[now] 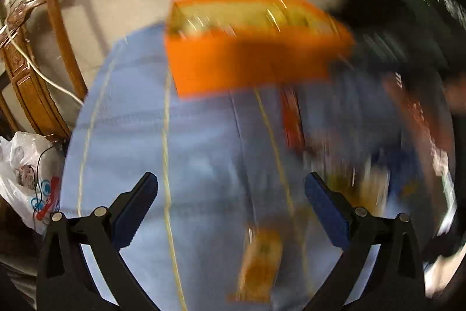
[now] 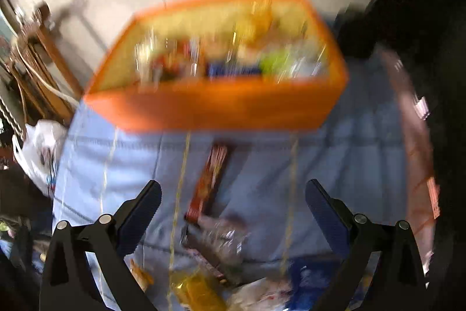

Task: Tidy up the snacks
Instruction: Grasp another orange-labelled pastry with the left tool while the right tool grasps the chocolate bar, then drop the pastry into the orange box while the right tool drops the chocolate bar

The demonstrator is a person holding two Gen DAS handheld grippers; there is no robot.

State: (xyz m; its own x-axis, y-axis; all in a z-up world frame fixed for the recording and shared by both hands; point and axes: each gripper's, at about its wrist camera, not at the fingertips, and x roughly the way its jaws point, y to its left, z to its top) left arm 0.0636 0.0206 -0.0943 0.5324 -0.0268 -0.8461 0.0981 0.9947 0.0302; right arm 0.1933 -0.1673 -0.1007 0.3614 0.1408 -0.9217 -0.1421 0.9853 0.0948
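Both claws, the left claw (image 1: pixel 231 188) and the right claw (image 2: pixel 233 196), are wide and hold nothing. The orange box (image 2: pixel 215 104) sits at the bench's far end. Loose snacks (image 2: pixel 208 182) lie near; slow down, pick one.

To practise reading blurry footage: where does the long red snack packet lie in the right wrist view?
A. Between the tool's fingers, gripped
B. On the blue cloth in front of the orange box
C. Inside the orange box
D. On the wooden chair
B: the long red snack packet lies on the blue cloth, nearer the camera than the orange box.
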